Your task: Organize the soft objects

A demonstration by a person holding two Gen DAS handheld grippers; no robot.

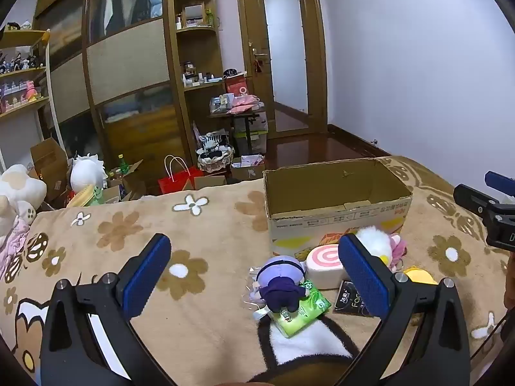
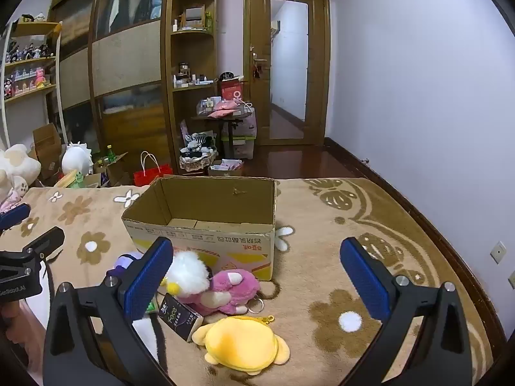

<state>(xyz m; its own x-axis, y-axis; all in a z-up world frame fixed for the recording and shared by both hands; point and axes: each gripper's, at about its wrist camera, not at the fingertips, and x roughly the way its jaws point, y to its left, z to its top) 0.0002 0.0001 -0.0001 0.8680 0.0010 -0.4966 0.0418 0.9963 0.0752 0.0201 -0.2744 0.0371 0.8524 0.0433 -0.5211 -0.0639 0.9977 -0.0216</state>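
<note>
An open, empty cardboard box (image 1: 338,212) (image 2: 206,225) stands on the flowered blanket. In front of it lie soft toys: a purple-haired doll (image 1: 281,284) on a green tissue pack (image 1: 302,313), a pink-swirl roll cushion (image 1: 323,265), a white fluffy toy (image 2: 190,273), a pink plush (image 2: 233,289) and a yellow plush (image 2: 244,342). A black tissue pack (image 2: 180,317) lies among them. My left gripper (image 1: 254,273) is open and empty, hovering left of the pile. My right gripper (image 2: 257,273) is open and empty above the pink and yellow plushes.
The blanket (image 1: 161,257) covers the bed. Beyond its far edge the floor holds a red bag (image 1: 178,180), cardboard boxes, bottles and a white plush (image 1: 87,173). Wardrobe, shelves and a door stand behind. A wall runs along the right.
</note>
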